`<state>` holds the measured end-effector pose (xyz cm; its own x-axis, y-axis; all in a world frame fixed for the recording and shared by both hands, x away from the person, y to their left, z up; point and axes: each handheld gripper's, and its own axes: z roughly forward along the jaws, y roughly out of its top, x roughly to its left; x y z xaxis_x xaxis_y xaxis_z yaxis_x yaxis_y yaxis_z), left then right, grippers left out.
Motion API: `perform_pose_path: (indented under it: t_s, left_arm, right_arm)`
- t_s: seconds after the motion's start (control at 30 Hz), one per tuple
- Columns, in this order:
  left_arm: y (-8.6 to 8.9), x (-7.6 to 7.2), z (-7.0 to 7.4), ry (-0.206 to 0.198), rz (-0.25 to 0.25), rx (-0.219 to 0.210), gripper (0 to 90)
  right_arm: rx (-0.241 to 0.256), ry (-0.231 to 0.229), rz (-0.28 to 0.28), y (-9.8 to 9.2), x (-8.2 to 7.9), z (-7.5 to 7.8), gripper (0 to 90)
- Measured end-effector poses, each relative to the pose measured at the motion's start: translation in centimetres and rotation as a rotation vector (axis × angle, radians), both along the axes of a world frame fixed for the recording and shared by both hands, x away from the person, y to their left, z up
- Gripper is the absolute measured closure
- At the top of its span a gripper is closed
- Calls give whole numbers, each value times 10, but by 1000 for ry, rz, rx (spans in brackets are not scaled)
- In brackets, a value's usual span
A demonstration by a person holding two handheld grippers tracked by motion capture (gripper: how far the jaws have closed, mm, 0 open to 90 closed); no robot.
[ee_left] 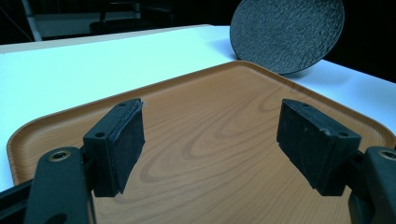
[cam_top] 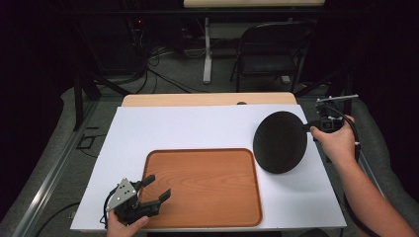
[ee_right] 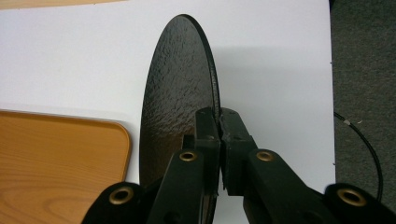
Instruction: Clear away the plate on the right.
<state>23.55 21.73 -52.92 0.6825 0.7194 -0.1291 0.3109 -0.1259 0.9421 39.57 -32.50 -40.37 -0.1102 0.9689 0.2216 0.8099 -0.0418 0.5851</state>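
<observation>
Right of the wooden tray (cam_top: pixel 202 187), the right gripper (ee_right: pixel 219 128) pinches the black disc (cam_top: pixel 279 141) tilted over the white sheet (cam_top: pixel 188 126), placement apparently pending; left gripper (cam_top: pixel 157 188) hovers wide open, empty.

Right gripper (ee_right: pixel 219 126) jaws clamped on rim of black disc (ee_right: pixel 173 93) — disc tilted on edge above white table (ee_right: pixel 70 60), wooden tray (ee_right: pixel 51 163) corner just beside it.

Layout: tray (cam_top: pixel 202 185) on the table (cam_top: pixel 197 126), near its front edge; disc (cam_top: pixel 279 142) just right of the tray's far corner.
</observation>
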Motion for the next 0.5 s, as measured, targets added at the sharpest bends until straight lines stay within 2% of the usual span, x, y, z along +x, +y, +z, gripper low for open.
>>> perform_pose_path:
  t_s: [0.5]
  left_arm:
    - [-1,0,0,6,3,-3,234]
  right_arm:
    - [-65,3,30,15,8,9,875]
